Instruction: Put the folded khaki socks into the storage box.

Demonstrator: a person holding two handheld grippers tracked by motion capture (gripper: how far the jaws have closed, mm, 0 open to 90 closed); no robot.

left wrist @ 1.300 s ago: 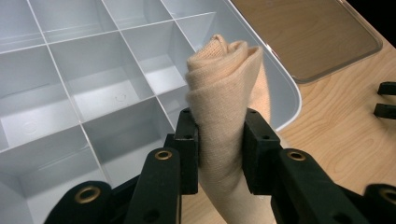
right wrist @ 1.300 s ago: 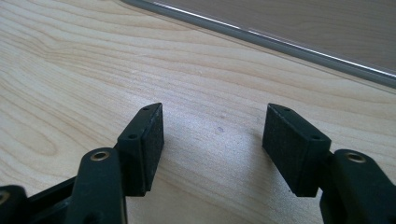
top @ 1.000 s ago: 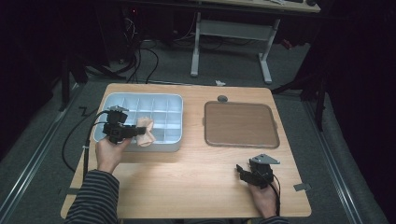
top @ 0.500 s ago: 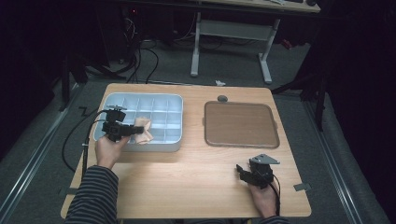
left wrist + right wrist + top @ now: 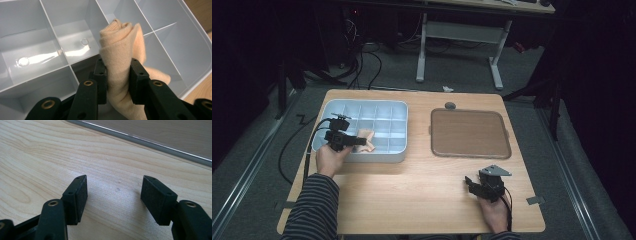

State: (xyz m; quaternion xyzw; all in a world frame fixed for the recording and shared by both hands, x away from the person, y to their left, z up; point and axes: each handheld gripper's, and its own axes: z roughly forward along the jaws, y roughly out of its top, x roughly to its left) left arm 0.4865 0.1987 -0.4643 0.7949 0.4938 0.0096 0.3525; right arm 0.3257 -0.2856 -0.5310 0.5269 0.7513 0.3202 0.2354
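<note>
A rolled peach-coloured cloth [image 5: 120, 62] is clamped between the two pads of the left gripper [image 5: 118, 75]; the jaws are drawn in close, pressing the fabric from both sides, with the roll standing up past the pad tips and a loose fold hanging out behind the right-hand pad. In the high view the cloth [image 5: 366, 140] is seen over the near row of the divided grey tray [image 5: 362, 105], at about the middle of that row — whether it touches the compartment floor cannot be told. The left gripper [image 5: 354, 142] is held level at the tray's near-left corner, reaching in over the near wall, with its cable trailing off past the tray's left side. The compartments seen around the cloth in the left gripper view are bare, their floors shiny with reflections.

To the right of the tray, well apart from it, a brown flat tray [image 5: 469, 132] lies on the wooden table [image 5: 412, 190]. A small dark round object [image 5: 450, 105] sits just beyond the brown tray's far-left corner.

The right gripper [image 5: 473, 184] is held low near the table's front edge, far to the right of the grey tray and just in front of the brown one. Its jaws [image 5: 113, 195] are spread wide apart, nothing between them — bare wood grain is seen in the gap.
</note>
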